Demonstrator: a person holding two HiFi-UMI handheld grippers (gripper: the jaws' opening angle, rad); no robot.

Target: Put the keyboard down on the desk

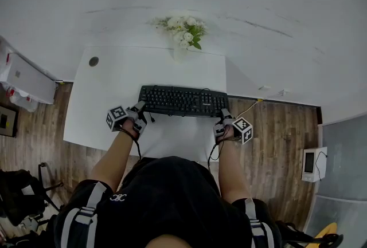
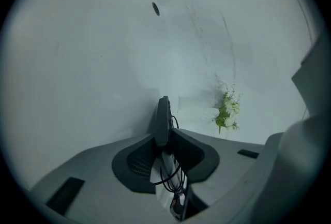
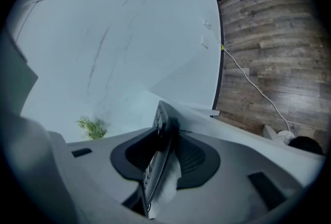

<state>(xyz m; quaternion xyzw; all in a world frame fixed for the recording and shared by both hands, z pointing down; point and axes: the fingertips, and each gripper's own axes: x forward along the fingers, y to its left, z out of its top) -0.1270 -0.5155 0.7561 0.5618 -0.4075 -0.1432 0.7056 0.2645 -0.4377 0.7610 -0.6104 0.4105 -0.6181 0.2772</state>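
Closest to the lens was the person's dark shirt (image 1: pixel 166 184), with both forearms reaching forward over the near edge of the white desk (image 1: pixel 103 98). On the right side of that desk lay the black keyboard (image 1: pixel 183 101). Its long axis ran left to right, about parallel to the desk's near edge, and its right end came close to the desk's right edge. It looked flat on the surface, so the setting-down seemed all but done, though no view showed its underside. The left claw (image 1: pixel 139 109) was clenched on the keyboard's left end at the near corner. The left gripper view showed the thin edge upright between both pads, with a loop of black cable (image 2: pixel 170 174) hanging below. The right claw (image 1: pixel 225 116) gripped the right end the same way, the board slanting between its pads. The keyboard thus lay just ahead of each claw and between the two, and neither hand was nearer. Letting go would likely mean opening both claws and drawing them straight back toward the body, across the short axis, so the board did not drag. White flowers (image 1: pixel 184 32) stood well beyond at the desk's far edge.
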